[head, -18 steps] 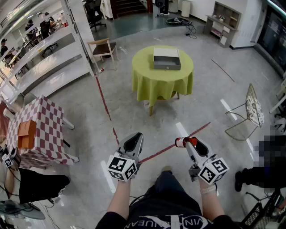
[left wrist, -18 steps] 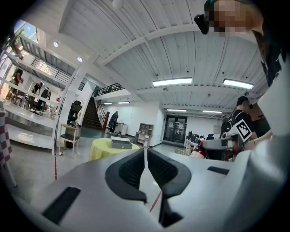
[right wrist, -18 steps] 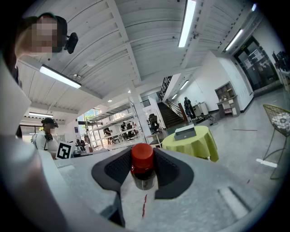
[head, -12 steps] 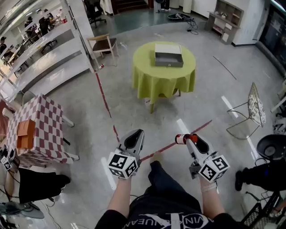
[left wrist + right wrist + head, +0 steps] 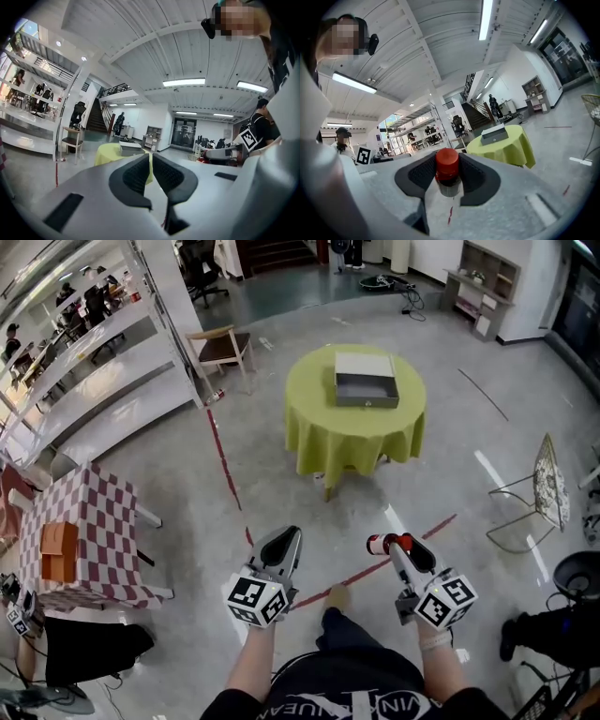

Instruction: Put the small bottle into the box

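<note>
The small bottle (image 5: 380, 543), clear with a red cap (image 5: 447, 162), lies crosswise between the jaws of my right gripper (image 5: 398, 542), which is shut on it and held level at waist height. In the right gripper view the bottle (image 5: 448, 183) stands between the black pads (image 5: 471, 176). My left gripper (image 5: 289, 535) is beside it, shut and empty, its pads (image 5: 136, 176) almost together. The grey open box (image 5: 366, 401) sits on a round table with a yellow-green cloth (image 5: 347, 442), well ahead of both grippers. The box (image 5: 494, 135) shows far off past the right jaws.
A red tape line (image 5: 225, 465) crosses the concrete floor. A checkered table (image 5: 84, 521) with an orange box (image 5: 58, 551) stands at the left. A wooden chair (image 5: 223, 348) is behind the round table, a wire chair (image 5: 544, 493) at the right. White shelving (image 5: 103, 362) lines the left.
The round table and box have shifted lower and rightward in the head view as I walk toward them. Both grippers keep their pose, and the bottle stays in the right one.
</note>
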`<action>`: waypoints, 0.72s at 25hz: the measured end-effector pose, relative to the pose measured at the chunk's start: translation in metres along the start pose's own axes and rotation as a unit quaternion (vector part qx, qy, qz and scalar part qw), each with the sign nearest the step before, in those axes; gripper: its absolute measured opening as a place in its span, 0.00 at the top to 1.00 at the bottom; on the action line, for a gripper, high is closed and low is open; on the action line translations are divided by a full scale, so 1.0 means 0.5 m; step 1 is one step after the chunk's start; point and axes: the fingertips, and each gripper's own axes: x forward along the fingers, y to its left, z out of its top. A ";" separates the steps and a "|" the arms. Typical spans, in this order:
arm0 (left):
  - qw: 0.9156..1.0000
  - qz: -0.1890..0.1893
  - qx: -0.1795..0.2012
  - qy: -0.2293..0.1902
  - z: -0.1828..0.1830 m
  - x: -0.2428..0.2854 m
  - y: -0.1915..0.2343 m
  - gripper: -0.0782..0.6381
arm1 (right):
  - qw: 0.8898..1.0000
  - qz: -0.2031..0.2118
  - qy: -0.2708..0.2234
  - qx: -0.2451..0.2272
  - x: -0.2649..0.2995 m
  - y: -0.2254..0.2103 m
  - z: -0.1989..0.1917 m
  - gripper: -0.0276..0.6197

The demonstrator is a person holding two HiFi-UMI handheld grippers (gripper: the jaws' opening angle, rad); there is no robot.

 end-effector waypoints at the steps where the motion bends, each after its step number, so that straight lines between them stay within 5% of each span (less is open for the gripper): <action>1: 1.000 0.000 0.000 0.000 0.007 0.014 0.011 0.85 | 1.000 0.000 0.000 0.004 0.017 -0.010 0.006 0.74; 18: 1.000 0.015 0.005 -0.003 0.102 0.234 0.173 0.85 | 1.000 0.009 -0.008 0.019 0.251 -0.160 0.115 0.74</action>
